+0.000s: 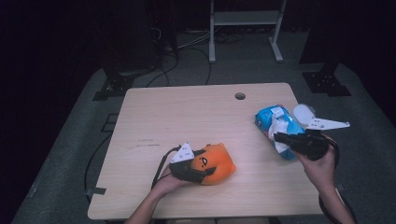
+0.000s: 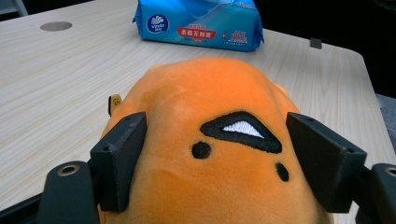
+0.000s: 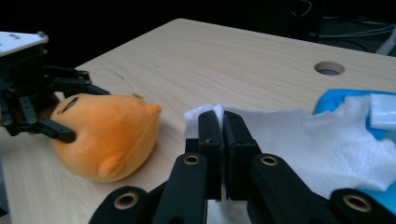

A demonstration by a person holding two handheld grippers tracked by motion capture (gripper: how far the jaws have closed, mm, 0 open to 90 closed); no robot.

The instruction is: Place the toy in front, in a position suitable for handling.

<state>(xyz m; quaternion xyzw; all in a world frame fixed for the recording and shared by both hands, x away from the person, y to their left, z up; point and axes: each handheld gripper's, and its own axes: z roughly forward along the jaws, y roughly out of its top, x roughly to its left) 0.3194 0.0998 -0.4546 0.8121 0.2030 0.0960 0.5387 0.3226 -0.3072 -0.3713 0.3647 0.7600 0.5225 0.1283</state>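
An orange plush toy (image 1: 223, 168) with a stitched black face lies near the table's front middle. My left gripper (image 1: 208, 162) is shut on it, one jaw pressed to each side of its head (image 2: 219, 107). At the right edge of the table rests a blue tissue pack (image 1: 264, 116) with a white tissue (image 1: 281, 125) pulled out of its top. My right gripper (image 1: 277, 136) is shut on the corner of that tissue (image 3: 303, 140), its jaws (image 3: 222, 119) pinched together. From the right gripper view the plush (image 3: 112, 135) and the left gripper (image 3: 84, 113) lie to the left.
The light wooden table (image 1: 187, 116) has a round cable hole (image 1: 240, 96) near its far edge. Dark floor, cables and a white metal frame (image 1: 245, 18) lie behind. The blue pack (image 2: 201, 23) sits just beyond the plush in the left gripper view.
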